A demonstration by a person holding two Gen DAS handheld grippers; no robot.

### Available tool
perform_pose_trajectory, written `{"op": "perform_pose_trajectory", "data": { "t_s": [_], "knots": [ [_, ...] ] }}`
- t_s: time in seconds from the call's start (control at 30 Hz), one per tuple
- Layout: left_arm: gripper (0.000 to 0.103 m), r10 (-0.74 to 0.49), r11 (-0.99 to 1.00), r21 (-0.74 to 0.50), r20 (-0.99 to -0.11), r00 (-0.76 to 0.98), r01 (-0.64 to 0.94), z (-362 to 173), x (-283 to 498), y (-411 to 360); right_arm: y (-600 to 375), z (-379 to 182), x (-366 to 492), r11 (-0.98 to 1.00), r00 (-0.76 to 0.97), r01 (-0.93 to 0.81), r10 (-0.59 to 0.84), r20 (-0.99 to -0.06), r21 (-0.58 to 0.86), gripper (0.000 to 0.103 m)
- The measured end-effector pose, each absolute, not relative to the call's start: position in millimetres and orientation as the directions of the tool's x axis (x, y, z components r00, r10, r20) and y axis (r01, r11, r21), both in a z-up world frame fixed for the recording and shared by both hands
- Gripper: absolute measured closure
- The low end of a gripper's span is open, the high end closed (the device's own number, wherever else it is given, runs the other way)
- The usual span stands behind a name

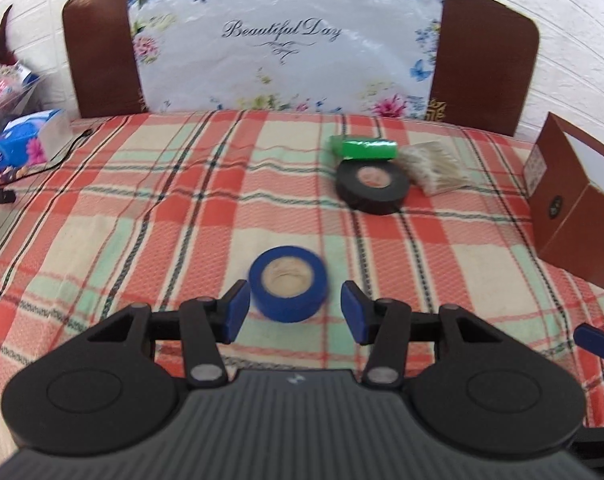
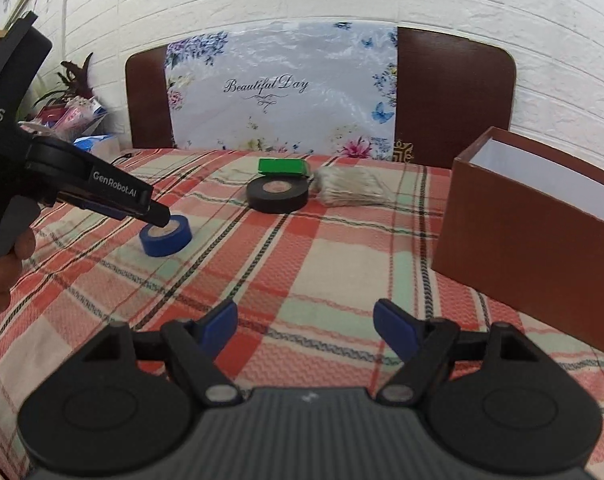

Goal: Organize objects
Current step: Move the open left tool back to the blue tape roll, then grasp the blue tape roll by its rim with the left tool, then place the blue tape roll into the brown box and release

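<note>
A blue tape roll [image 1: 288, 283] lies flat on the plaid bedcover, just ahead of and between the open fingers of my left gripper [image 1: 295, 307]; it also shows in the right wrist view [image 2: 165, 236], partly behind the left gripper [image 2: 157, 216]. Farther back lie a black tape roll [image 1: 372, 187] [image 2: 277, 195], a green packet [image 1: 366, 148] [image 2: 282, 167] and a clear bag of pale sticks [image 1: 432, 166] [image 2: 352, 186]. My right gripper [image 2: 306, 326] is open and empty over the bedcover, near the front.
A brown open box [image 2: 542, 216] [image 1: 574, 208] stands at the right on the bed. A headboard with a floral sheet [image 1: 285, 40] closes the back. A tissue pack [image 1: 29, 142] and clutter sit at the far left.
</note>
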State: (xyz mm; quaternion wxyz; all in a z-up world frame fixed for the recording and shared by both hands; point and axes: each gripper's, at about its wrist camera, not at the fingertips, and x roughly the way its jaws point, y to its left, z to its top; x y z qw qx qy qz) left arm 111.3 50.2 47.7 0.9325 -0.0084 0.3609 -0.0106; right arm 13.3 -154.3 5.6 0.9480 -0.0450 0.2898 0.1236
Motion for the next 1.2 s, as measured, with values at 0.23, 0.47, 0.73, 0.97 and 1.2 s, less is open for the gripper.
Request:
{"op": "perform_pose_trajectory", "data": {
  "t_s": [0.23, 0.47, 0.73, 0.97, 1.2],
  "knots": [
    [0.051, -0.011, 0.999, -0.042, -0.691, 0.722, -0.025, 36, 112, 71, -147, -4, 16, 0.964, 0.765, -0.267, 0.206, -0.610, -0.009, 0.025],
    [0.051, 0.000, 0.986, -0.121, -0.698, 0.716, -0.117, 38, 123, 105, -151, -19, 24, 0.967, 0.714, -0.253, 0.206, -0.670, 0.028, 0.024],
    [0.052, -0.066, 0.982, -0.171, -0.716, 0.695, -0.083, 35, 149, 104, -154, -23, 24, 0.967, 0.714, -0.254, 0.213, -0.667, 0.036, 0.020],
    [0.084, -0.125, 0.984, -0.178, -0.738, 0.663, -0.013, 15, 162, 92, -156, -23, 23, 0.965, 0.717, -0.261, 0.218, -0.662, 0.035, 0.020],
    [0.084, -0.395, 0.919, -0.323, -0.750, 0.530, 0.228, 15, 133, 24, -151, -20, 16, 0.948, 0.726, -0.318, 0.247, -0.642, 0.005, 0.022]
  ]
}}
